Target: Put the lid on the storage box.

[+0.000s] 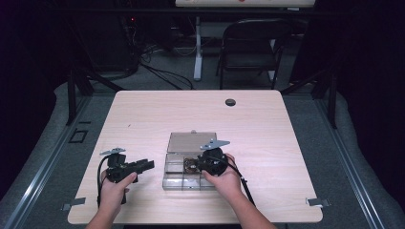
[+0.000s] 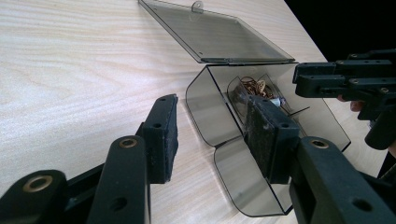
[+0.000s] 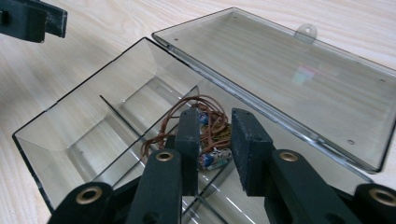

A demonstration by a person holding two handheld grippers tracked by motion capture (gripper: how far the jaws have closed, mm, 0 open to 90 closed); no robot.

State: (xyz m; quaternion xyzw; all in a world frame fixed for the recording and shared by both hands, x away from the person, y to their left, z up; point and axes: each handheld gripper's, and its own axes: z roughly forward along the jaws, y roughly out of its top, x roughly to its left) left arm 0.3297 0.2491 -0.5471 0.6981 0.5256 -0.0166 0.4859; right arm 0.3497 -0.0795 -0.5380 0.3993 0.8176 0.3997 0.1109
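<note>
A clear plastic box (image 1: 186, 168) sits on the wooden table (image 1: 267, 133), near the person's edge and about midway across. Its lid (image 3: 289, 79) is swung fully open and lies flat on the table behind the box. Thin walls divide the inside into compartments. A tangle of brown wire (image 3: 205, 123) with small blue and white parts rests in a compartment on the side near the lid hinge.

The right gripper (image 3: 212, 140) points down into the box, directly above the wire. Its jaws stand a little apart with the tangle below the gap; the pads do not press on it, and nothing is clamped.

The left gripper (image 1: 143, 166) lies level just left of the box, aimed at it. Its jaws stand apart and empty, one over bare table, the other before the near box wall.
</note>
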